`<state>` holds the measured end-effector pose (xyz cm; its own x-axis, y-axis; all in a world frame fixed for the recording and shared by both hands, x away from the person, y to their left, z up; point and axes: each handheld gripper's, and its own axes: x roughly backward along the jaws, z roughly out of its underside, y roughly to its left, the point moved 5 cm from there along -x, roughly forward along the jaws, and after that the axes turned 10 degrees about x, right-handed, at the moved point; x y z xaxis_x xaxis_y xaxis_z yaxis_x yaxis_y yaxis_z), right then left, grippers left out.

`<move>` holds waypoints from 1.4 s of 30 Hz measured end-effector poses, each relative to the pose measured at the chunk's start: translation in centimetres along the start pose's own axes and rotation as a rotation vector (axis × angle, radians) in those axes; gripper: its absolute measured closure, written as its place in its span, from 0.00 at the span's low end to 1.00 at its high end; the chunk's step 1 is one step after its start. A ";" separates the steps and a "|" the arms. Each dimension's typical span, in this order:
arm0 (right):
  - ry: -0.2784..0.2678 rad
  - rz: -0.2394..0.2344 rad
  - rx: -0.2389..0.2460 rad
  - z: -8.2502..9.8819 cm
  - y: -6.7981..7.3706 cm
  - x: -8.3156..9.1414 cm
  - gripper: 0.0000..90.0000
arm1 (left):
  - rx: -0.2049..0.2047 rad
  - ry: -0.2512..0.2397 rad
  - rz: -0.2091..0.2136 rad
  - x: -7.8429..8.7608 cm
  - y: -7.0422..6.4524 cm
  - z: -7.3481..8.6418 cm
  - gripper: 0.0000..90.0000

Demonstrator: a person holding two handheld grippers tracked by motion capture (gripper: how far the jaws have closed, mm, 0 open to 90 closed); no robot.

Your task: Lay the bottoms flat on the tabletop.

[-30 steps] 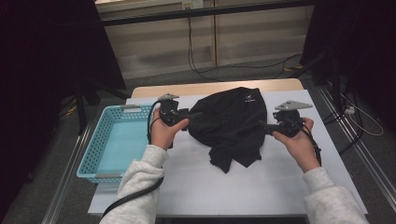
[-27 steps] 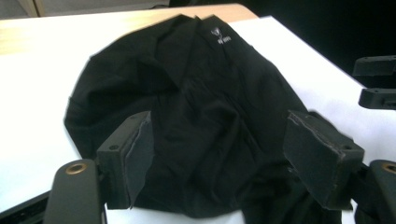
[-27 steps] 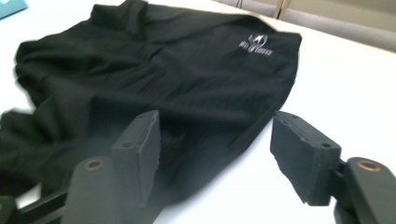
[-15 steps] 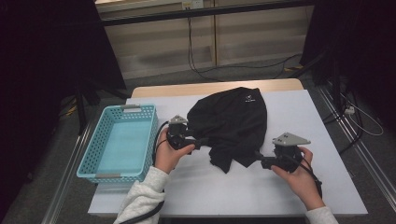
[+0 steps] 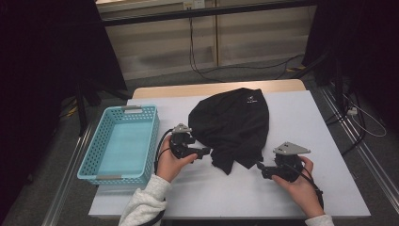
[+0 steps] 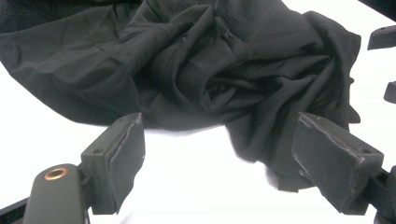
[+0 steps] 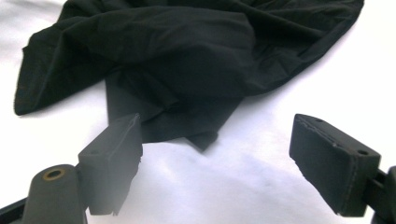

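You hold the left gripper (image 5: pixel 205 151) and right gripper (image 5: pixel 259 167), jaws just opened and empty, flanking the black garment's (image 5: pixel 233 122) lower-centre hem, ready to grasp it.

Black garment (image 5: pixel 231 123), turquoise basket (image 5: pixel 96 153), white table (image 5: pixel 320 136).

High view looking down from above the table (image 5: pixel 329 141); both gripper views low, close, facing the same black cloth (image 5: pixel 233 125) from opposite sides.

A black garment (image 5: pixel 233 125) lies crumpled on the table, its lower folds just ahead of both grippers' spread fingers, untouched.
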<state>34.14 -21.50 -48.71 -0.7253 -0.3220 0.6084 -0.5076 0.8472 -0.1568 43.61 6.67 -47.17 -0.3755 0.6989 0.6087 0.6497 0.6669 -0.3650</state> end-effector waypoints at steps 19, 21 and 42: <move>-0.013 -0.065 0.036 -0.4 1.8 -0.4 0.42 | -0.014 -0.003 0.004 0.2 -0.5 0.2 0.20; -0.010 -0.099 0.052 -0.5 2.3 -0.4 0.50 | -0.015 -0.007 0.006 0.3 -0.6 0.2 0.20; 0.015 -0.220 0.117 -1.9 6.7 -2.5 0.47 | -0.027 0.006 0.006 0.3 -1.0 0.7 0.22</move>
<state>33.41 -14.26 -49.78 -0.5844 -0.4865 0.6495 -0.7038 0.7023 -0.1073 42.35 6.43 -47.14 -0.3676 0.7013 0.6109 0.6696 0.6554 -0.3495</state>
